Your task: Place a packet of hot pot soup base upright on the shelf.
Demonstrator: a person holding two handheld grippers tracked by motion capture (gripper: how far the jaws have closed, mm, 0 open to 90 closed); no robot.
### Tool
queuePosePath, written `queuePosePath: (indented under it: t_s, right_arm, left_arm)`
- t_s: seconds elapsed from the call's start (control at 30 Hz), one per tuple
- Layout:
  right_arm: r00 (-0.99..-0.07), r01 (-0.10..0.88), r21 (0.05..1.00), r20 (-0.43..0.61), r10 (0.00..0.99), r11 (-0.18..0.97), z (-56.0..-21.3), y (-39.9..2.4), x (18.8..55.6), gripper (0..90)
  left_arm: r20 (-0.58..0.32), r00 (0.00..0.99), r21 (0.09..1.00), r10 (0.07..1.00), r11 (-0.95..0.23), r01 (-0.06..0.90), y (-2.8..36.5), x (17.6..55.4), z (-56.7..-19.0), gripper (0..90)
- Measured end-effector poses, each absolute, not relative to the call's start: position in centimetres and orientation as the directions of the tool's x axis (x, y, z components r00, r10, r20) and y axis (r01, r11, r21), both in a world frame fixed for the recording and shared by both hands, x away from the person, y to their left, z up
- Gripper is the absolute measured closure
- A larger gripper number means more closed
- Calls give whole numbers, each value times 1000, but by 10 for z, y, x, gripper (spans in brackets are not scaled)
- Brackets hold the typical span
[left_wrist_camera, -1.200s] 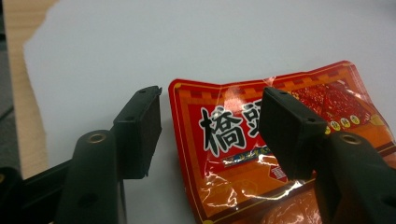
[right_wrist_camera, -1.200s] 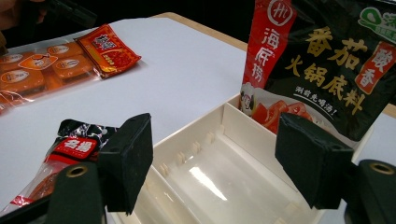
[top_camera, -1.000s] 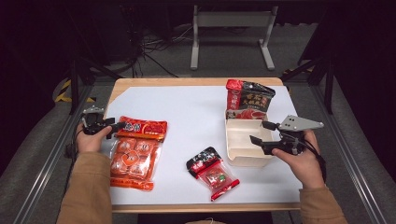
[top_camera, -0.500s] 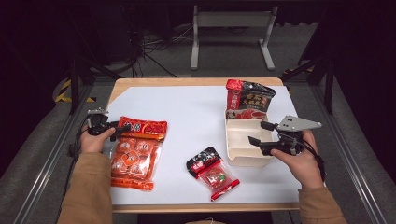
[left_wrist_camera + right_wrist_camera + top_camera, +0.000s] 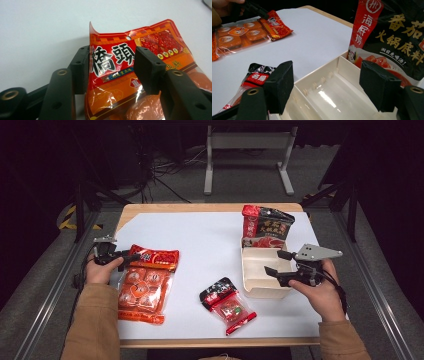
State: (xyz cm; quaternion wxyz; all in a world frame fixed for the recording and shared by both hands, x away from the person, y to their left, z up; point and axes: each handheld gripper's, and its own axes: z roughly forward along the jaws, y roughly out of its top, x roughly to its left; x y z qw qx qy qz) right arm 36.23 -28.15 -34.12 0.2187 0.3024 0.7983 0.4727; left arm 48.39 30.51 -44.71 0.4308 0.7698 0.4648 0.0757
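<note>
An orange packet of round snacks (image 5: 145, 285) lies flat at the table's left. My left gripper (image 5: 127, 260) is at its top left corner. In the left gripper view the packet's printed header (image 5: 115, 57) lies between the jaws of that gripper (image 5: 111, 70), its corner curled up. The jaws have just been closing, but a wide gap remains between the pads. My right gripper (image 5: 274, 262) hangs open over the near right part of a white tray (image 5: 265, 290), with nothing between its jaws (image 5: 325, 85).
A dark hotpot-base bag (image 5: 267, 227) leans upright at the tray's far end (image 5: 392, 37). A small red-and-black packet (image 5: 227, 305) lies near the front edge, left of the tray wall (image 5: 319, 82). A white sheet (image 5: 210, 245) covers the table. Metal rails run along both sides.
The left gripper's jaws look a little closer together around the orange packet's top corner. Both hands and all the packets have kept their places.
</note>
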Motion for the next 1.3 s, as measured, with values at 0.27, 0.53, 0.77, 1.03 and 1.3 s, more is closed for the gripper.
queuePosePath:
  t_s: [0.27, 0.53, 0.77, 1.03, 1.3]
  right_arm:
    - [-726, 273, 888, -62, 685, 370, -341, -282, 362, 278]
    - [-730, 272, 888, -60, 681, 370, -341, -281, 362, 278]
    - [-731, 277, 885, -59, 680, 375, -342, -282, 361, 278]
    - [-726, 275, 887, -62, 685, 371, -342, -284, 359, 281]
    - [-732, 273, 891, -52, 680, 362, -340, -283, 360, 336]
  left_arm:
    - [-273, 594, 754, 757, -216, 621, 305, 481, -444, 682]
    - [-223, 615, 753, 756, -267, 601, 298, 485, -448, 685]
    - [-187, 599, 739, 778, -290, 608, 292, 491, -455, 744]
    - [-217, 574, 745, 790, -246, 620, 296, 490, -453, 899]
    - [-216, 577, 772, 788, -224, 595, 298, 483, -438, 900]
